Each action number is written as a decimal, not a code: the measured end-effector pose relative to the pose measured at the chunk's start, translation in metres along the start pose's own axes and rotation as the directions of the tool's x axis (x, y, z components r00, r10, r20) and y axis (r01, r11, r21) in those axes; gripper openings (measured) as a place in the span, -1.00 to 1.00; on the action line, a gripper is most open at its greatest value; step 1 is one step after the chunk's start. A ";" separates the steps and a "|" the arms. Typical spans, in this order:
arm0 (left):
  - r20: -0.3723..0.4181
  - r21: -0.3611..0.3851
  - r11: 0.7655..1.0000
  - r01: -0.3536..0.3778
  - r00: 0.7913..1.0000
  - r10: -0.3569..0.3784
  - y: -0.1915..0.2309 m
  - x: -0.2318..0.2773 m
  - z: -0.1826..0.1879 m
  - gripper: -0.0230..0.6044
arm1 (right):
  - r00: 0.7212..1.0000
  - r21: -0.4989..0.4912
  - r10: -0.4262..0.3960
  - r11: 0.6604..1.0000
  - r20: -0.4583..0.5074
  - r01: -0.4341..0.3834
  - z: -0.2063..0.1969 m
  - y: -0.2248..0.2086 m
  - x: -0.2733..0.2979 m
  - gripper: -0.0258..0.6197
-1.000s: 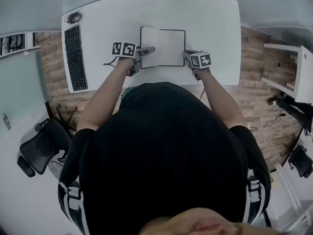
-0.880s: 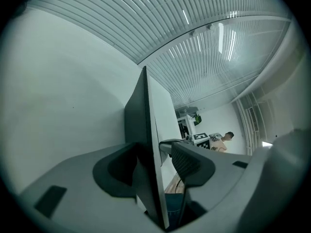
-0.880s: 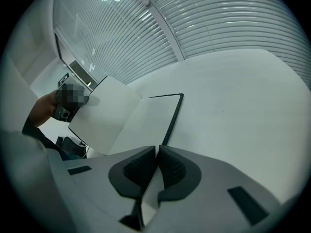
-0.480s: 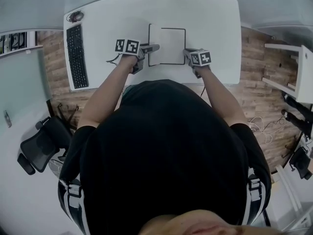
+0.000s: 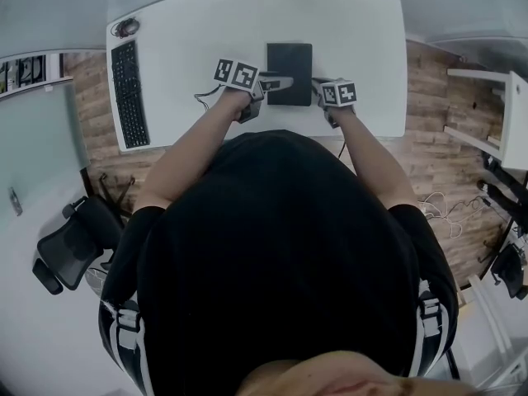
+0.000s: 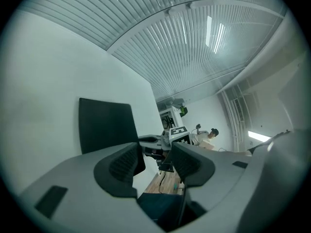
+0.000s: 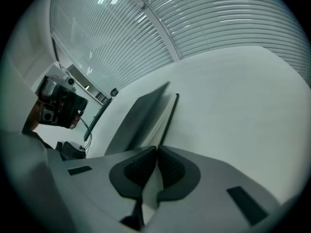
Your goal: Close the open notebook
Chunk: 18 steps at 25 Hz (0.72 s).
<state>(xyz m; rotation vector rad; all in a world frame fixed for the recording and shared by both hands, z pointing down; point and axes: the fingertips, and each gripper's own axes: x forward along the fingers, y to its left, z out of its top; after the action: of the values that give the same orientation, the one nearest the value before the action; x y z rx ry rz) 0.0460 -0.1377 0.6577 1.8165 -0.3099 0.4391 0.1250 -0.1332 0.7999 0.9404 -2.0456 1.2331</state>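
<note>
Notebook (image 5: 289, 63): flat black matte rectangle on smooth white surface (image 5: 190, 31). Left gripper (image 5: 283, 82) fingers released; right gripper (image 5: 316, 84) fingers clenched together.

Colours as I read them on my feeds: notebook (image 5: 289, 63), matt black cover over pale page edges; desk (image 5: 206, 31), plain white; keyboard (image 5: 128, 97), black; left gripper (image 5: 283, 82) and right gripper (image 5: 316, 86), grey with dark ribbed pads (image 6: 122, 163), cubes patterned in black-and-white squares; floor (image 5: 429, 139), brown wood planks.
</note>
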 end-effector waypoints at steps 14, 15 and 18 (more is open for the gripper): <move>0.021 0.010 0.998 -0.066 0.998 0.066 0.030 -0.011 -0.016 -0.30 | 0.997 0.006 0.031 0.999 0.069 -0.032 0.008 0.004 -0.027 -0.78; 0.031 0.015 0.997 -0.069 0.997 0.069 0.029 -0.014 -0.016 -0.34 | 0.996 0.001 0.033 0.999 0.083 -0.033 0.012 0.008 -0.034 -0.78; 0.057 0.020 0.998 -0.064 0.996 0.063 0.026 -0.020 -0.015 -0.48 | 0.993 -0.034 0.019 0.999 0.113 -0.015 0.021 0.014 -0.051 -0.78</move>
<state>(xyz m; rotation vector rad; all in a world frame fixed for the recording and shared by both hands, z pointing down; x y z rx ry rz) 0.0151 -0.1310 0.6750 1.8471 -0.4043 0.4375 0.1412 -0.1336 0.7454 0.9999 -2.1590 1.1756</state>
